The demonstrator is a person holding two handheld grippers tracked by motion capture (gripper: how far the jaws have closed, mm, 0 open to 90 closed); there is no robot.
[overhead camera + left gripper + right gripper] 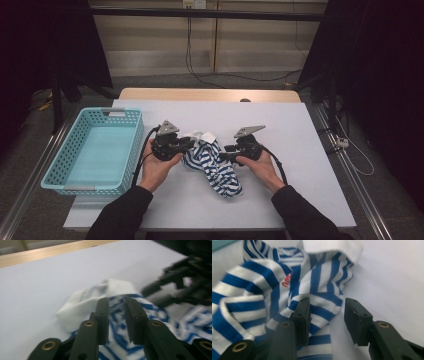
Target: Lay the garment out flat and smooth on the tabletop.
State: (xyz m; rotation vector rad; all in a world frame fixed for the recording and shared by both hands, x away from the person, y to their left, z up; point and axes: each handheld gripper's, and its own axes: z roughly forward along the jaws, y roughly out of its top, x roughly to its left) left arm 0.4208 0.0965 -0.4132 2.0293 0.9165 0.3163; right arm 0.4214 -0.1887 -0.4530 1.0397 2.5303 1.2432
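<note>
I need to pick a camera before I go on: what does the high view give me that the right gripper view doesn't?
High view alone: the turquoise basket left of the garment, both hands, the left gripper, and the wooden table edge.
Right gripper view alone: red lettering on the fabric, and the right gripper with its jaws apart, nothing pressed between them.
Both: the crumpled blue-and-white striped garment on the white table cover.
</note>
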